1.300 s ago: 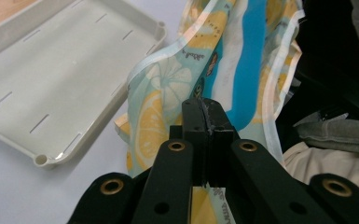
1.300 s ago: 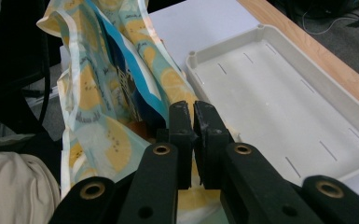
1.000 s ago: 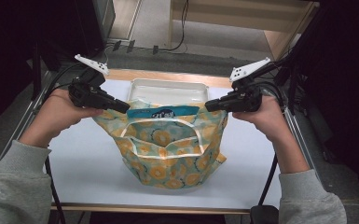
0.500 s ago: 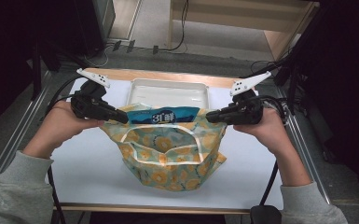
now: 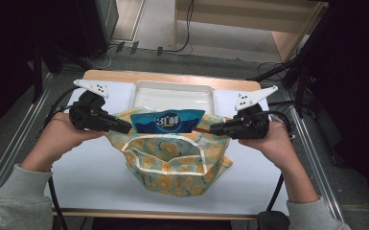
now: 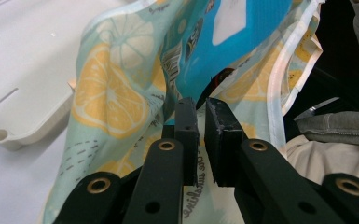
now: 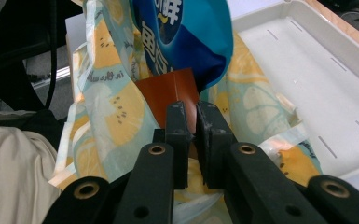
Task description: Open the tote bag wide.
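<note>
A lemon-print cloth bag point(image 5: 172, 163) lies slumped on the white table, its mouth stretched between my two grippers. A blue snack packet point(image 5: 167, 122) sticks out of the mouth, with a red-brown pack point(image 7: 168, 88) under it. My left gripper point(image 5: 128, 129) is at the bag's left rim. Its jaws have just been opening; in the left gripper view point(image 6: 200, 112) a narrow gap shows between the pads, and the bag's cloth point(image 6: 112, 102) lies at and under the tips. My right gripper point(image 5: 213, 128) holds the right rim, its jaws point(image 7: 192, 114) nearly together on the cloth.
A white plastic tray point(image 5: 172, 93) stands just behind the bag at the table's far edge. Cables trail from both grippers over the table's sides. Metal rails run along the left and right edges. A person's forearms come in from the near side.
Both grippers have come down and a little nearer, and the bag has sunk onto the table. The blue packet now stands higher above the rim. The left jaws have parted slightly.
</note>
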